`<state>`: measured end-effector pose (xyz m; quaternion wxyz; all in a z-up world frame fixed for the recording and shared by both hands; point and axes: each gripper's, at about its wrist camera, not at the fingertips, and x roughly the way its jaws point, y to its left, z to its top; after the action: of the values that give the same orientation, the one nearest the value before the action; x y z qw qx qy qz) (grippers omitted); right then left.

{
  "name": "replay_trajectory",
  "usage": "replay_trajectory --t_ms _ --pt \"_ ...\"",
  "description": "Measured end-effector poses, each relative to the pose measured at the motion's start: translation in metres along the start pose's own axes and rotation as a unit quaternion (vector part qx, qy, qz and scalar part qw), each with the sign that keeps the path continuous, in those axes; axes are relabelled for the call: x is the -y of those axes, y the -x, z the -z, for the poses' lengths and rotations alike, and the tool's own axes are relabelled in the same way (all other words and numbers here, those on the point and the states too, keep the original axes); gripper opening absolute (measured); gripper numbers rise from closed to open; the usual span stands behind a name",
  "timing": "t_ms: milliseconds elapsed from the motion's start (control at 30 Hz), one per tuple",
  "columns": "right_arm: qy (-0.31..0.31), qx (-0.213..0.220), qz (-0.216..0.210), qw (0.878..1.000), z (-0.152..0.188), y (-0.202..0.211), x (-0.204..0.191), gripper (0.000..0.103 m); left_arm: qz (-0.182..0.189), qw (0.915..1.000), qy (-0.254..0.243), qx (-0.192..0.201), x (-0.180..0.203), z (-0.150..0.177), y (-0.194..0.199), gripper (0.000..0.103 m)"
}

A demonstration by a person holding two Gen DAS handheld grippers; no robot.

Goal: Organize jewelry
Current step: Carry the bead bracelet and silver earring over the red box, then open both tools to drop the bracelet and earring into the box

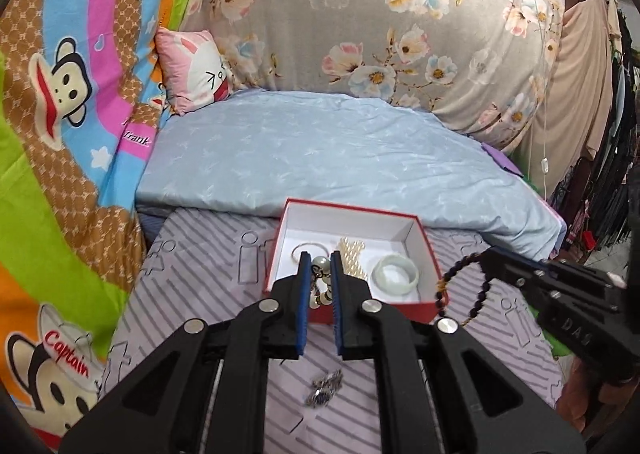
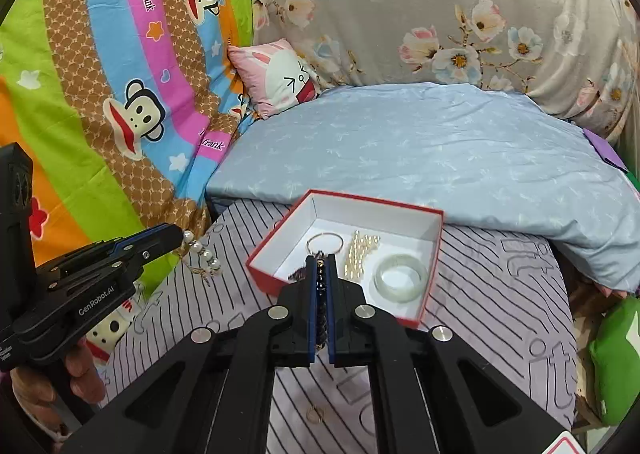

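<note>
Nearest, on the striped lilac bedsheet (image 1: 208,254), a small silver metal trinket (image 1: 325,394) lies loose below the left tongs (image 1: 320,266); in the right wrist view a thin gold ring (image 2: 315,414) lies on the sheet below the right tongs (image 2: 320,266). Neither is in the box yet.

The left tongs are nearly closed, pinching a short string of large white pearls (image 1: 322,278) that hangs between the blue pads; from the right wrist view the pearls dangle from the tips, off to the left of the box and clear of it. The right tongs are closed tight on a dark beaded bracelet (image 2: 320,282), whose loop droops from the tips near the box's right wall in the left wrist view.

Just beyond both tips sits the open red cardboard box with a white lining (image 2: 376,210). Inside lie a thin metal hoop bangle (image 2: 325,243) at left, a heap of small cream pearl beads (image 2: 360,254) in the middle, and a pale green jade bangle (image 2: 401,278) at right.

The box lies straight ahead of the right tongs and ahead and to the right of the left. The right tongs look nearer, their tips apparently already over the near left part of the box floor, where bare lining shows beside the hoop; I judge the dark bracelet is the likelier to go in first.

Farther off lie a folded pale blue quilt (image 1: 320,150) and a pink rabbit cushion (image 1: 196,66).
</note>
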<state>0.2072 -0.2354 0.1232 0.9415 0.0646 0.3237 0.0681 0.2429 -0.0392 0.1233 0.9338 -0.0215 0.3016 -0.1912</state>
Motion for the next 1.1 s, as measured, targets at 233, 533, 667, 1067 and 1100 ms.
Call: replay_trajectory --t_ms 233,533,667,1067,1100 --pt "-0.009 -0.009 0.001 1.000 -0.018 -0.047 0.010 0.003 -0.006 0.9998 -0.017 0.005 0.012 -0.028 -0.047 0.009" --pt "-0.035 -0.036 -0.009 0.999 -0.014 -0.095 0.030 0.003 -0.010 0.9995 -0.008 -0.029 0.009 -0.027 -0.112 0.009" --pt "-0.038 -0.047 -0.014 0.998 -0.008 -0.109 0.031 0.003 -0.012 0.9990 -0.006 -0.042 0.008 -0.021 -0.130 0.009" --pt "-0.047 -0.063 -0.005 0.997 0.010 -0.129 0.043 0.020 -0.022 0.9970 0.004 -0.074 0.000 -0.003 -0.165 0.015" --pt "-0.049 -0.056 -0.001 0.997 0.010 -0.124 0.046 0.025 -0.025 0.9970 0.006 -0.073 -0.002 -0.003 -0.166 0.022"
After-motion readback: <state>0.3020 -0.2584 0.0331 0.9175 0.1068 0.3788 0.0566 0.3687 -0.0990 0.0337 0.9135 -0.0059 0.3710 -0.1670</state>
